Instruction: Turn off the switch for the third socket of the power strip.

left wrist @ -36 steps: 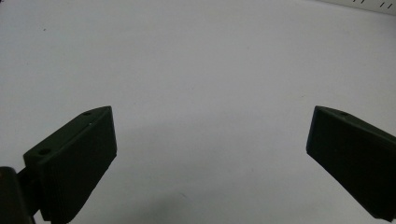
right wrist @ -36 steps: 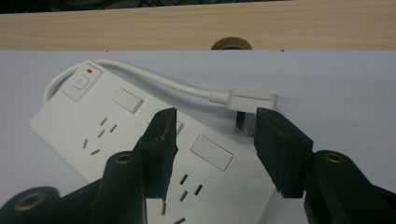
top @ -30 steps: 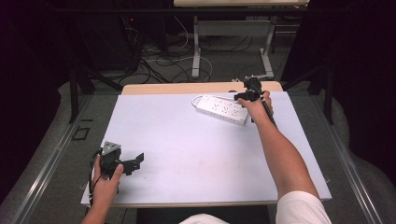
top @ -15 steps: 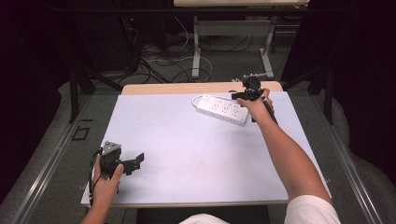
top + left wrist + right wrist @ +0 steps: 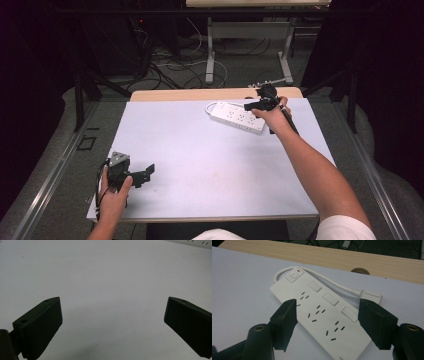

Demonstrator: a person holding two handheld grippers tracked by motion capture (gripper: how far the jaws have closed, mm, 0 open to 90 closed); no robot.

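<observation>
A white power strip (image 5: 237,117) lies flat at the far right of the table, its switch end (image 5: 294,275) toward the left in the right gripper view. Its white cord (image 5: 332,281) curls behind it to a plug (image 5: 370,295). My right gripper (image 5: 252,106) hovers just over the strip (image 5: 322,312). Its jaws have just been opening and stand apart (image 5: 328,303), pressing on nothing. Near the front left corner my left gripper (image 5: 145,174) rests low over the bare sheet, jaws wide open (image 5: 113,300) with nothing between them.
A pale sheet (image 5: 200,165) covers the table, leaving a wooden strip (image 5: 200,94) with a round cable hole (image 5: 360,271) along the far edge. Beyond it, cables and table legs (image 5: 210,55) stand on the floor.
The right gripper has lifted slightly above the power strip and its jaws stand wider. The left hand and the strip have not moved.
</observation>
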